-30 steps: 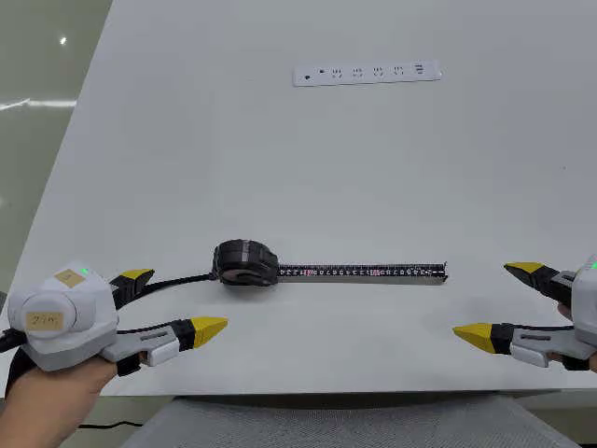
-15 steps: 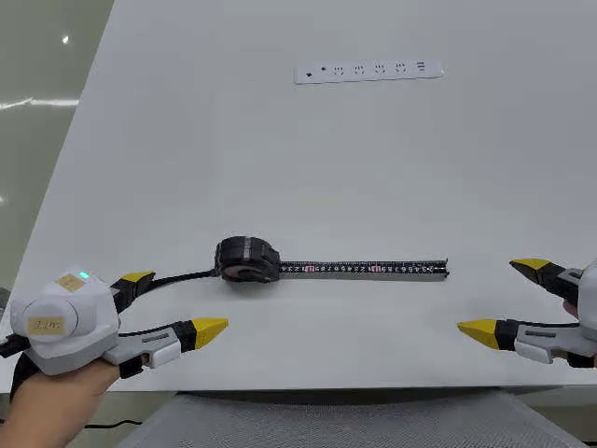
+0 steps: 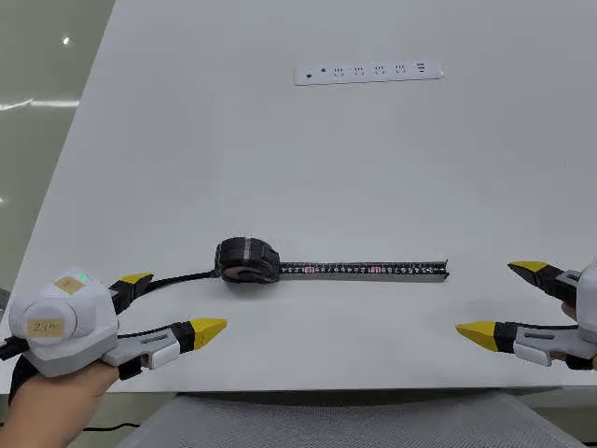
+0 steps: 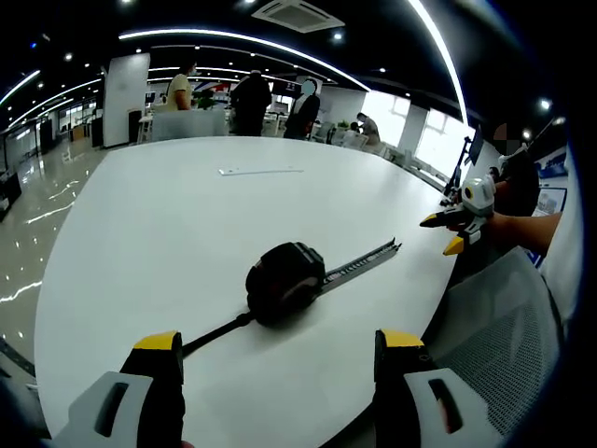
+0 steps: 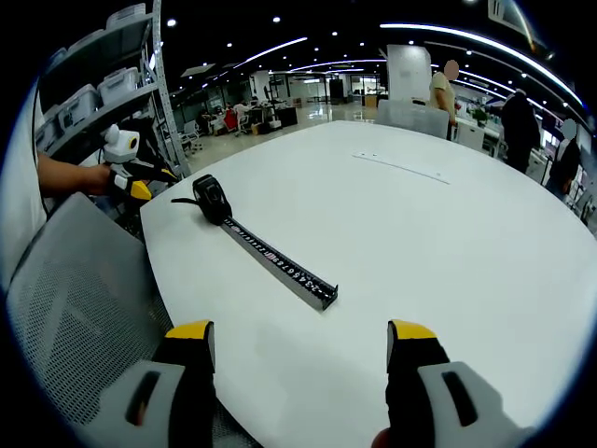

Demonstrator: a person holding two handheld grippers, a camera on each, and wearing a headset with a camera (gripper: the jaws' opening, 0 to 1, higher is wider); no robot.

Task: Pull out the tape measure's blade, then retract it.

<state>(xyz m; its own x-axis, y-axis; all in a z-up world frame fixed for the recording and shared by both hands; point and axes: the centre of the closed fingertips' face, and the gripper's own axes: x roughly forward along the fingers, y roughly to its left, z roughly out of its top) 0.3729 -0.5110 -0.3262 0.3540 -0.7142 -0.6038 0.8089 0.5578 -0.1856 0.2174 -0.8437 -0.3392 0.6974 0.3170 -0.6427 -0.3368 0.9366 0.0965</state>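
- Both tools are empty. The left tool (image 3: 175, 301) has its jaws spread wide with nothing between them, and the right tool (image 3: 501, 299) is just as wide and just as bare.
- The tape's case (image 3: 247, 260) lies on the white worktop (image 3: 280, 168), toward 7 o'clock from its middle in the head view.
- The blade (image 3: 364, 270) lies flat, out of the case toward 3 o'clock, and ends in its hook (image 3: 445, 270).
- A dark strap (image 3: 182, 277) trails from the case toward 9 o'clock, passing near the far jaw of my left tool. I cannot tell whether they touch.
- My left tool sits at 8 o'clock of the case and apart from it. My right tool sits at 4 o'clock of the hook, also apart.
- A power strip (image 3: 368, 72) lies well away at 12 o'clock and plays no part.
- I judge the pull-out done, since the blade is drawn and lying by itself. Retracting is the step in hand.
- Next, I'd pinch the case with my left tool to steady it.
- I'd then take the hook end with my right tool and feed it back toward 9 o'clock.
- I can't make out a lock or brake on the case. If one holds the blade, it needs releasing first, and the return should be slow so the blade doesn't whip.
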